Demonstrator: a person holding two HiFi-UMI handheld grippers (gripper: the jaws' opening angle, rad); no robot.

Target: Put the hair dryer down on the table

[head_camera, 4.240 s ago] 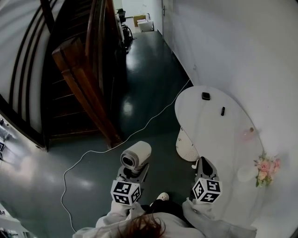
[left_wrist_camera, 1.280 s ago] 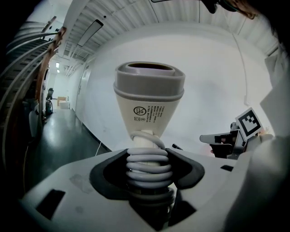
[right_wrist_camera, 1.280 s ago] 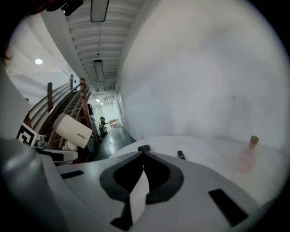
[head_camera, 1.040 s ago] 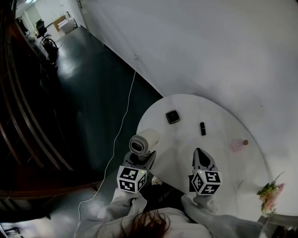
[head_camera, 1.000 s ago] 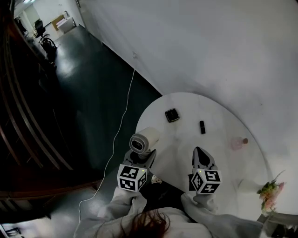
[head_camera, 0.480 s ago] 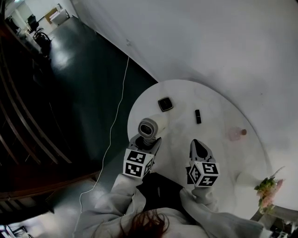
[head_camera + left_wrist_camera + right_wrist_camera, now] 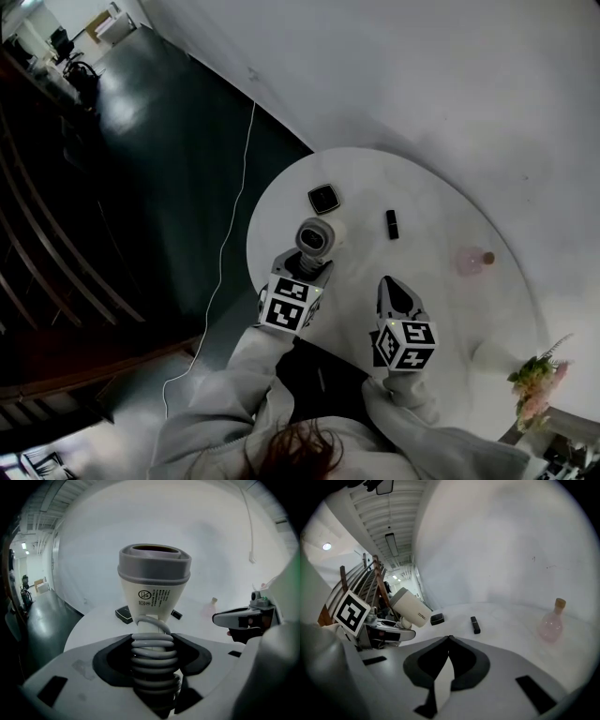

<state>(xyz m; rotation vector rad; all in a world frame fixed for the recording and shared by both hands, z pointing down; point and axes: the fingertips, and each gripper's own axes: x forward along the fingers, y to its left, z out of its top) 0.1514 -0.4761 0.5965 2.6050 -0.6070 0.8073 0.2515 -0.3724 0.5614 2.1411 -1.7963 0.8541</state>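
Observation:
A cream hair dryer [image 7: 316,237] with a grey end ring stands upright in my left gripper [image 7: 304,267], whose jaws are shut on its cord-wrapped handle [image 7: 153,656]. Its barrel [image 7: 153,579] fills the middle of the left gripper view and also shows at the left of the right gripper view as the hair dryer [image 7: 411,607]. It hangs over the left part of the round white table [image 7: 441,319]. My right gripper [image 7: 394,292] hovers over the table to the right, jaws shut on nothing [image 7: 448,641].
On the table lie a small black square box [image 7: 324,198], a black stick-shaped item [image 7: 392,223] and a pink bottle [image 7: 472,260]. Pink flowers [image 7: 534,384] stand at the table's right edge. A white cable [image 7: 228,234] runs over the dark floor on the left.
The view has swung from the stairway and floor to the table. My left gripper has carried the hair dryer forward, from beside the table's edge to over its top. The right gripper kept alongside.

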